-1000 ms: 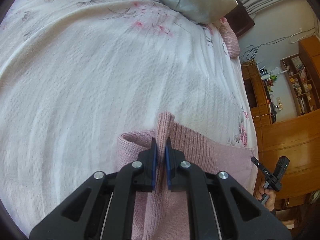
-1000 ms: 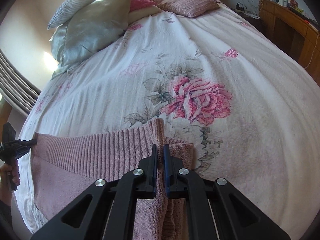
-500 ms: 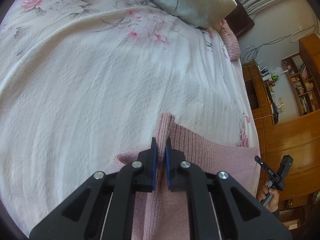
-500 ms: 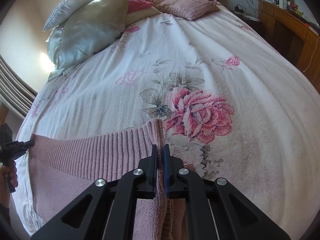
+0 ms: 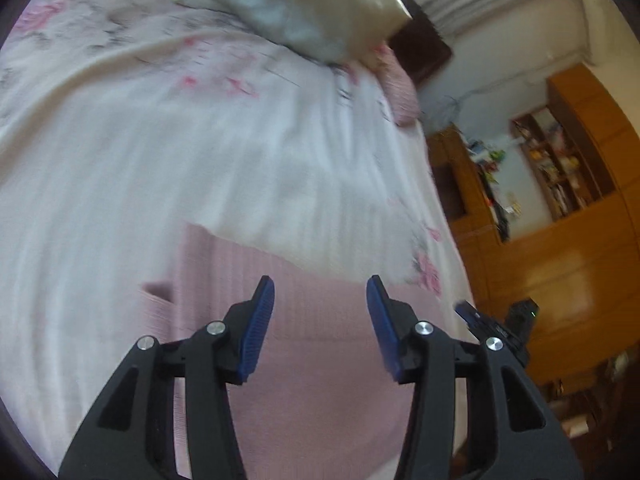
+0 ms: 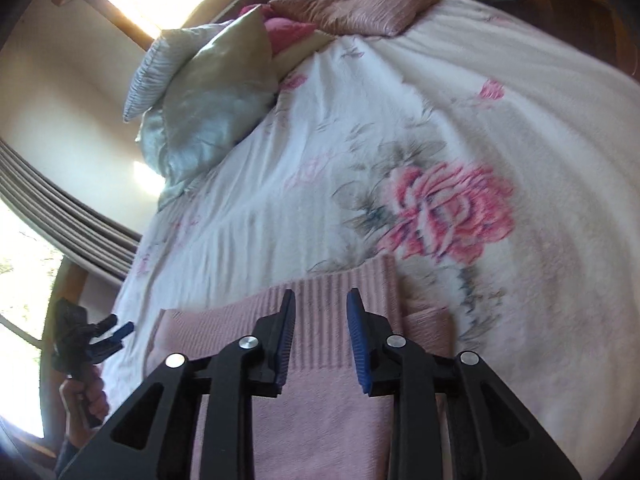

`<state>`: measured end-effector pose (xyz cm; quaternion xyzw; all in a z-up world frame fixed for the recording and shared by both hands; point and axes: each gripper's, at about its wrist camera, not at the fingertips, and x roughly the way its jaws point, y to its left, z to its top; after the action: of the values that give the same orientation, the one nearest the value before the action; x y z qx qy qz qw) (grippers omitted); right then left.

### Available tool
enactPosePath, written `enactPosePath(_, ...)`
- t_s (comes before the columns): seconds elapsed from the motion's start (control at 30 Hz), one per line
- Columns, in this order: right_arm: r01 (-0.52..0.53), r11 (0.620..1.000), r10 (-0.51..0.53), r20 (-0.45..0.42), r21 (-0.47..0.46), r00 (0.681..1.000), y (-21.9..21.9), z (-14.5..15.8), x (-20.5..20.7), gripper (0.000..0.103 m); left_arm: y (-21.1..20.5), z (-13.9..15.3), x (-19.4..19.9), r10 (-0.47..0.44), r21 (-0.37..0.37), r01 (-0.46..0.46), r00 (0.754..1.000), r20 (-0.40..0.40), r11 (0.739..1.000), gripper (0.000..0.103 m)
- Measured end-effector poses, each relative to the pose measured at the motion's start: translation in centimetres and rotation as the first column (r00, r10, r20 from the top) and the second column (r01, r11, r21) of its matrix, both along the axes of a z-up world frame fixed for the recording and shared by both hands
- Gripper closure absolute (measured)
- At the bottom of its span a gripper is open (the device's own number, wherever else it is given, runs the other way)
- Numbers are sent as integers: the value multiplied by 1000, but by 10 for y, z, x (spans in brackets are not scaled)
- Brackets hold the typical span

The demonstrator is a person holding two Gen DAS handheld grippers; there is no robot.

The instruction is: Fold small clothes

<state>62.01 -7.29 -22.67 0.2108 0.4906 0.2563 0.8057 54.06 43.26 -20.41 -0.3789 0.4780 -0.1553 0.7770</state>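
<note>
A pink knitted garment [image 5: 316, 320] lies flat on the floral bedspread [image 5: 140, 152], its ribbed hem toward the pillows. My left gripper [image 5: 320, 300] hovers open above it, nothing between its blue pads. In the right wrist view the same pink garment [image 6: 320, 360] lies below my right gripper [image 6: 320, 304], which is also open and empty. A folded corner of the knit [image 6: 428, 328] pokes out at the right. The other gripper [image 6: 80, 340], held by a hand [image 6: 86, 396], shows at the far left.
Grey-green pillows [image 6: 212, 96] and a pink pillow [image 6: 360, 12] sit at the head of the bed. Wooden shelves and cabinets [image 5: 560, 208] stand beside the bed. A big rose print [image 6: 448, 208] marks the bedspread [image 6: 520, 120] beyond the garment.
Both grippers were shut on the garment's ribbed edge and have let go and opened. The edge dropped flat onto the bed, and both grippers pulled back and tilted upward.
</note>
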Motion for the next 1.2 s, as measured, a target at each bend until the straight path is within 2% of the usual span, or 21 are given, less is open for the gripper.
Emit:
enactPosePath(0.1,14,999,-16,-68,-35,998,9,-31,7,82,-1,-42,11,23,44,-18,991,-130,999,59)
enactPosePath(0.17,52,998,-57,-111,-47,992,0,-52,13,102,7,-64,15,44,38,-37,980,-194,999,71)
enactPosePath(0.23,61,997,-66,-120,-39,991,-7,-59,14,103,10,-66,15,49,28,-44,976,-214,999,79)
enactPosePath(0.33,40,999,-41,-80,-17,996,-8,-36,0,93,5,-29,1,37,54,-32,994,-102,998,52)
enactPosePath(0.47,-74,992,77,-32,100,996,8,-9,-37,93,-31,-6,-32,-110,-64,112,993,37,992,50)
enactPosePath(0.53,-102,991,108,-56,87,993,16,-22,-48,93,-39,-26,-39,-96,9,96,995,-10,995,50)
enactPosePath(0.57,-98,994,103,-85,55,991,17,-36,-49,93,-39,-44,-38,-73,23,74,996,-60,997,54)
enactPosePath(0.6,-84,996,87,-116,26,989,13,-51,-48,103,-33,-63,-37,-48,11,50,993,-104,999,64)
enactPosePath(0.63,-74,997,78,-131,36,988,6,-60,-47,103,-26,-75,-37,-21,22,24,990,-137,999,95)
enactPosePath(0.7,-35,998,41,-135,45,990,-4,-58,-48,103,-14,-76,-40,12,-10,-13,987,-159,1000,103)
enactPosePath(0.77,-35,999,38,-97,29,995,-2,-37,-63,97,-16,-52,-53,-1,-13,0,993,-118,1000,75)
enactPosePath(0.8,-83,995,87,-78,58,993,7,-26,-75,97,-22,-38,-63,-24,-33,21,997,-73,999,46)
enactPosePath(0.83,-137,987,142,-59,83,988,20,-18,-89,96,-33,-25,-76,-60,-64,59,998,-19,996,36)
enactPosePath(0.9,-225,965,232,-35,136,972,50,-9,-119,94,-60,-19,-98,-138,-98,140,990,27,985,35)
enactPosePath(1.0,-310,935,324,-57,172,944,100,-29,-152,92,-83,-55,-115,-139,-63,136,990,-39,989,38)
enactPosePath(1.03,-308,942,321,-87,132,943,110,-43,-157,92,-81,-73,-116,-113,-52,109,991,-74,993,49)
enactPosePath(1.07,-294,953,302,-118,79,946,117,-58,-158,95,-75,-87,-118,-78,-49,73,992,-95,996,71)
enactPosePath(1.1,-277,960,281,-140,49,949,117,-70,-159,103,-67,-93,-120,-48,-71,40,992,-115,997,77)
enactPosePath(1.13,-265,963,270,-147,56,951,113,-73,-160,103,-62,-91,-124,-31,-111,18,992,-122,994,74)
enactPosePath(1.17,-255,964,263,-156,72,952,106,-68,-162,101,-59,-81,-129,-28,-144,13,994,-102,989,50)
enactPosePath(1.2,-253,964,263,-143,87,954,97,-56,-168,89,-59,-67,-137,-38,-165,28,998,-59,986,36)
